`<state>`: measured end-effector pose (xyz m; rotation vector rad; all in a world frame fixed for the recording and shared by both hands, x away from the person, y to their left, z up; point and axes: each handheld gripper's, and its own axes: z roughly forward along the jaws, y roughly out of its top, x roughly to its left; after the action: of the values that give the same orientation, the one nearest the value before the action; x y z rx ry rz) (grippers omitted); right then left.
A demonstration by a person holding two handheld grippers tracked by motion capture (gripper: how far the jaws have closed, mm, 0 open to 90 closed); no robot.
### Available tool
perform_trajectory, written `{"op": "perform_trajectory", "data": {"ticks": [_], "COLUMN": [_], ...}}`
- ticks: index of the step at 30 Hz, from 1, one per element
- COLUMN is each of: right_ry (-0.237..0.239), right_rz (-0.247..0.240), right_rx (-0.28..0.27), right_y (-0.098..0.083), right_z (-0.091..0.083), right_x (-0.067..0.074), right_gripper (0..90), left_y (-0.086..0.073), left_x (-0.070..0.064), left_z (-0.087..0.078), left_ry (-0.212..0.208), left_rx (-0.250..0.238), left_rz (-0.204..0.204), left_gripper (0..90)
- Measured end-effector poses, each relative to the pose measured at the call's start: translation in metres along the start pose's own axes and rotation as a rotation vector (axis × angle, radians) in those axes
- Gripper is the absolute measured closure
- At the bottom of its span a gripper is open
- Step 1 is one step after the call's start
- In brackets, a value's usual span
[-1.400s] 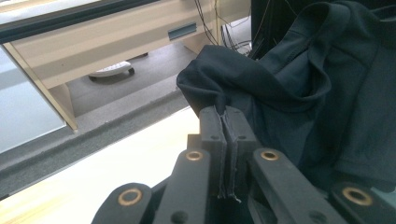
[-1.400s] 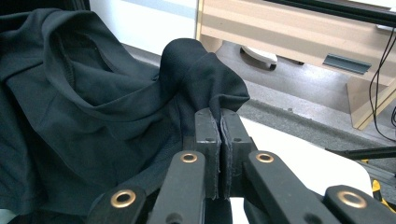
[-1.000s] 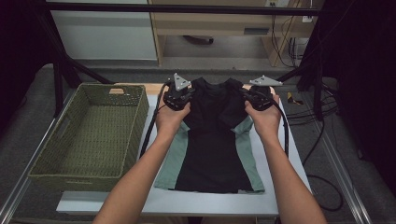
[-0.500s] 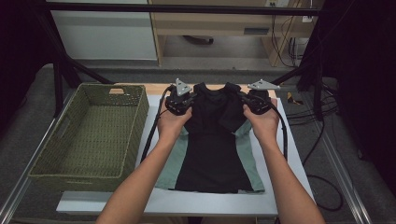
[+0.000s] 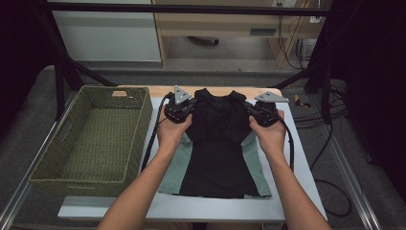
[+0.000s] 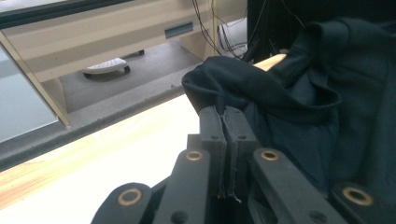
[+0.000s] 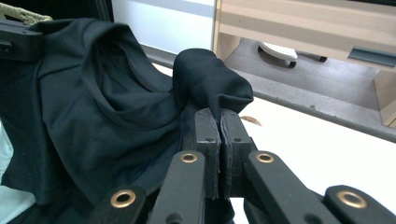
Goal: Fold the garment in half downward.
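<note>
A black shirt (image 5: 218,143) with pale green side panels lies front-up on the white table top (image 5: 297,158). Its upper part is lifted and bunched between my two grippers. My left gripper (image 5: 184,106) is shut on the shirt's left shoulder, and black cloth (image 6: 224,84) is pinched between the jaws in the left gripper view. At the other shoulder my right gripper (image 5: 256,111) is shut on a fold of black fabric (image 7: 210,84) that bulges above its jaws. The hem lies flat near the table's front edge.
A green woven basket (image 5: 95,139) stands at the left of the table, touching its edge. Cables (image 5: 153,139) trail from both grippers along the forearms. Beyond the table's far edge are a wooden cabinet (image 5: 225,24) and loose cables (image 5: 330,110) at the right.
Both grippers have carried the shirt's shoulders a little toward the near side and down, and the collar area has bunched up more. The jaws stay shut on the cloth.
</note>
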<state>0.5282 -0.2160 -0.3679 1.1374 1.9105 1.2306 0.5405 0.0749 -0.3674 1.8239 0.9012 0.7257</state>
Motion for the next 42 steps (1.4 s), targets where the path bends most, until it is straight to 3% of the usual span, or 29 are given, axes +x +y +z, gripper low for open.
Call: {"op": "perform_trajectory", "data": {"ticks": [4,11,16,27,42], "right_ry": [0.011,0.024,0.020,0.032,0.038], "right_rz": [0.021,0.037,0.038,0.078,0.057], "right_rx": [-0.006,-0.001,0.014,0.027,0.027], "right_y": [-0.008,-0.015,-0.017,-0.027,-0.033], "right_z": [-0.005,-0.006,-0.006,-0.009,-0.027], "right_x": [-0.001,0.000,0.003,0.015,0.026], "right_gripper": [88.0,88.0,88.0,88.0,88.0], "left_y": [-0.007,-0.011,-0.013,-0.012,-0.019], "left_x": [0.001,-0.006,-0.004,-0.005,-0.013], "left_z": [-0.003,-0.007,-0.009,-0.018,-0.024], "left_ry": [-0.008,-0.027,-0.033,-0.033,-0.050], "left_rx": [-0.009,-0.012,-0.016,-0.014,0.002], "left_rz": [-0.031,-0.019,-0.041,-0.020,-0.030], "left_gripper": [87.6,87.6,87.6,87.6,87.5]}}
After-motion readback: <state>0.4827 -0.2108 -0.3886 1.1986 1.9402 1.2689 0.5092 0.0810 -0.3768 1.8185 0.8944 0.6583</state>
